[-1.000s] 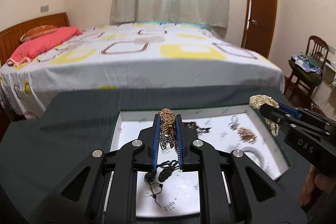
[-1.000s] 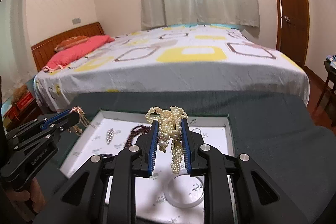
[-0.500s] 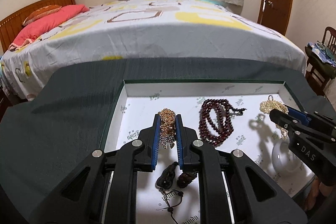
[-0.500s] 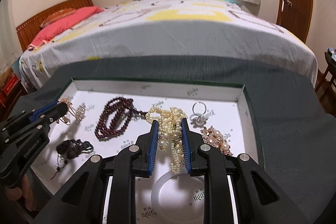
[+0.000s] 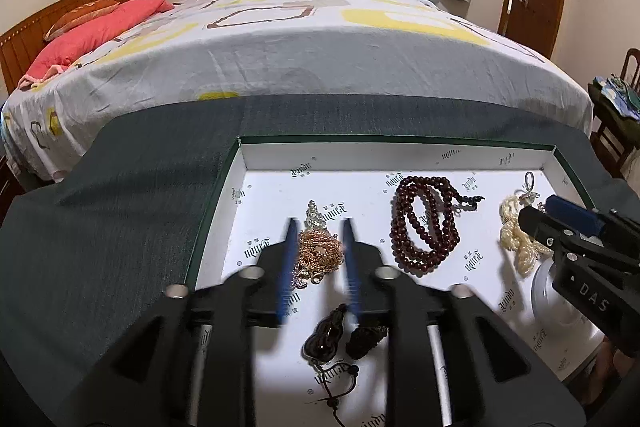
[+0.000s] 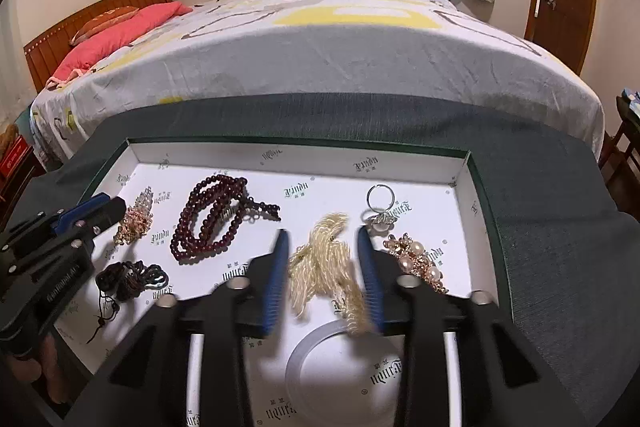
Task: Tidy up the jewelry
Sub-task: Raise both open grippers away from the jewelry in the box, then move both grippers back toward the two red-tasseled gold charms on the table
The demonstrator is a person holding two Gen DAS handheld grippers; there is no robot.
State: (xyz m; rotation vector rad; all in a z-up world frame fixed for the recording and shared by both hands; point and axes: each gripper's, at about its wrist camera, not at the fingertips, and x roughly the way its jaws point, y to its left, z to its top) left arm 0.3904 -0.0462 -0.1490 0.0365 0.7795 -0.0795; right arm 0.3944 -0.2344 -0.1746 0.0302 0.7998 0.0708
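Jaws of left gripper (image 5: 320,251) opening, gold chain (image 5: 318,255) lying between them in a loose heap on the tray (image 5: 400,157) floor, pads clear of it. Right gripper (image 6: 324,259) likewise opening; pearl strand (image 6: 324,263) bunched between its fingers, blurred, contact uncertain. Both pieces sit inside the white tray, dark bead bracelet (image 5: 424,223) between them. Judgement: light, limp, slippery, snag-prone. Best pinched across the densest part of the bundle, not by a single trailing loop.
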